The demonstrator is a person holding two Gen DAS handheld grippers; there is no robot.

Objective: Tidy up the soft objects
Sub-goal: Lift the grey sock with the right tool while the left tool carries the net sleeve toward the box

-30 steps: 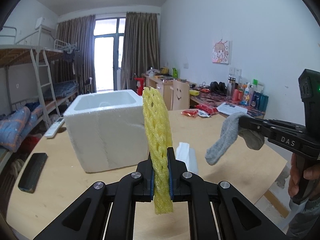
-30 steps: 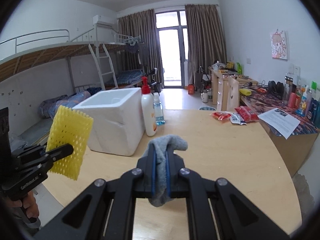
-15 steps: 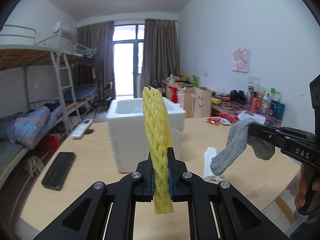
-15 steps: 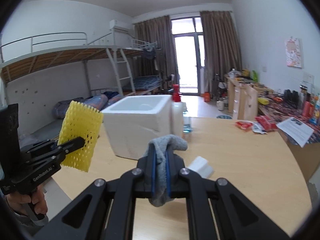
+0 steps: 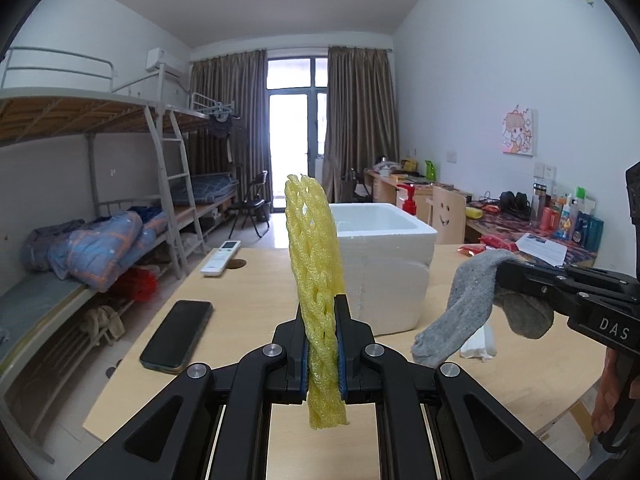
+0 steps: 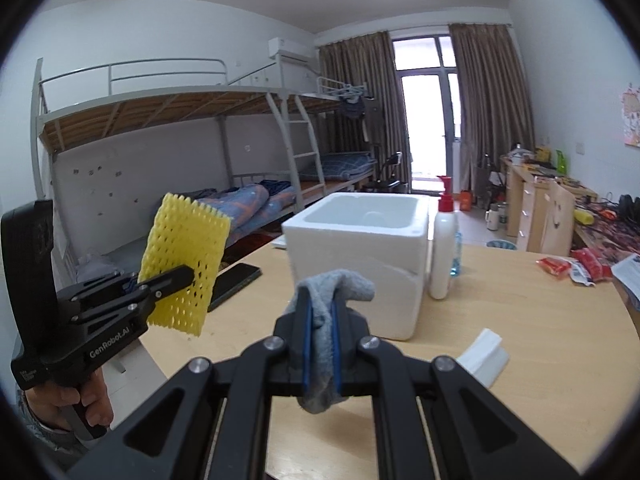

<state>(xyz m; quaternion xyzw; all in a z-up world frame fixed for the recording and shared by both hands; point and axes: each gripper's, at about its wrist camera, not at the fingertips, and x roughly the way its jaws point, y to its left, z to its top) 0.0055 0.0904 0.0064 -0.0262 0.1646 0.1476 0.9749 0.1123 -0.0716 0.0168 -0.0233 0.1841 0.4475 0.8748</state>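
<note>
left gripper (image 5: 322,350), fingers clamped on a yellow foam net (image 5: 316,280), which stands on edge above the fingers and hangs a little below them; pinched near its lower end, so most of the sheet is free to drop clear. right gripper (image 6: 320,350), fingers clamped on a grey sock (image 6: 326,320), gripped at mid-length so both ends dangle. landmark: the open white foam box (image 6: 360,276) on the worktop (image 6: 540,320). both soft items are held in the air on the near side of the box, net to its left, sock in front of it, neither touching it. the open top suggests the box is the likely bin. a pump bottle (image 6: 443,248) stands just right of the box, a phone (image 5: 178,334) lies left of it, and a white tissue pack (image 6: 484,356) lies near right of it.
</note>
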